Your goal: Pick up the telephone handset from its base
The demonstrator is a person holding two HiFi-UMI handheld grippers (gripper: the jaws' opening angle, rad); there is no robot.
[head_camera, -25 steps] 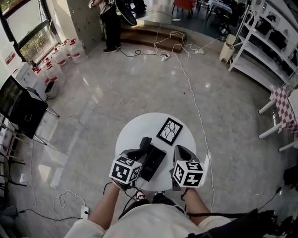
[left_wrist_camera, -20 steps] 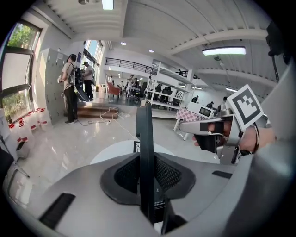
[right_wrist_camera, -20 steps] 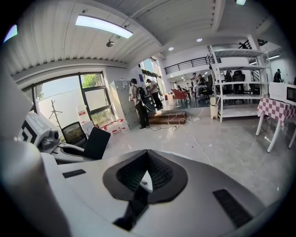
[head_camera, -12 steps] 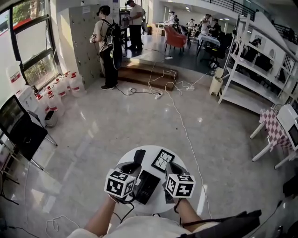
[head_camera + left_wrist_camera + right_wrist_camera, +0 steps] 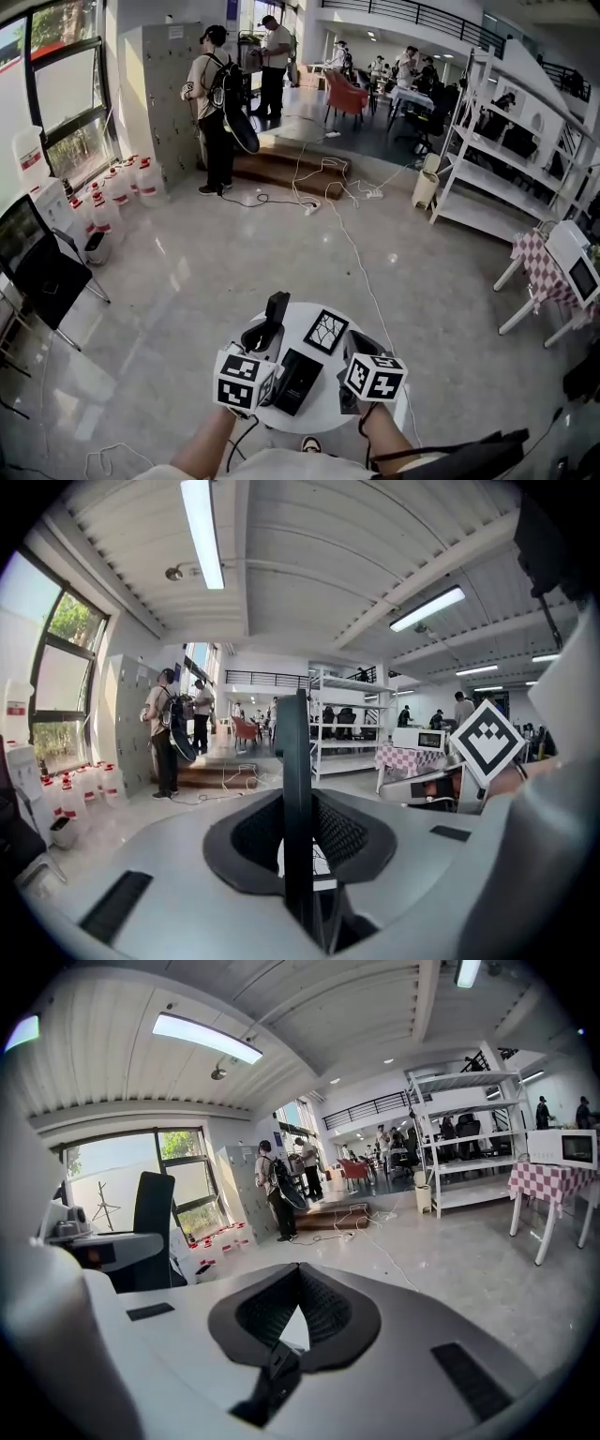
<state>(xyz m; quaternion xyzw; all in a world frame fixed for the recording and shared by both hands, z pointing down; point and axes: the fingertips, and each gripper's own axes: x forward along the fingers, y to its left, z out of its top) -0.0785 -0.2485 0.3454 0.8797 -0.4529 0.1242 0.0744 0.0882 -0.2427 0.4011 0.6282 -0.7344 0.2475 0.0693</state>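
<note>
Gripping the black telephone handset (image 5: 277, 307), the left hand-held gripper (image 5: 263, 339) has its jaws closed on the lower part of it. In the left gripper view the handset stands as a dark upright bar pinched between the two pads, its top end well above them. In the head view the handset points toward 12 o'clock, tilted slightly toward 1 o'clock, and is off its base (image 5: 298, 380). The base is a flat black slab lying on the round white tabletop (image 5: 323, 397), at 4 o'clock from the handset and just beside the left gripper's marker cube (image 5: 239, 380).

The right hand-held gripper (image 5: 360, 349) is over the tabletop at 3 o'clock from the base. In the right gripper view its jaw tips meet, with nothing between them. Its marker cube (image 5: 375, 377) faces the head camera.

A square black card with a white branching pattern (image 5: 326, 331) lies on the tabletop at 1 o'clock from the base, between the handset and the right gripper.

Beyond the tabletop the pale polished floor (image 5: 234, 253) carries loose white cables (image 5: 328, 187) toward 12 o'clock. Two people (image 5: 217, 103) stand by grey lockers at 11 o'clock, and white shelving (image 5: 497, 159) runs along at 2 o'clock.
</note>
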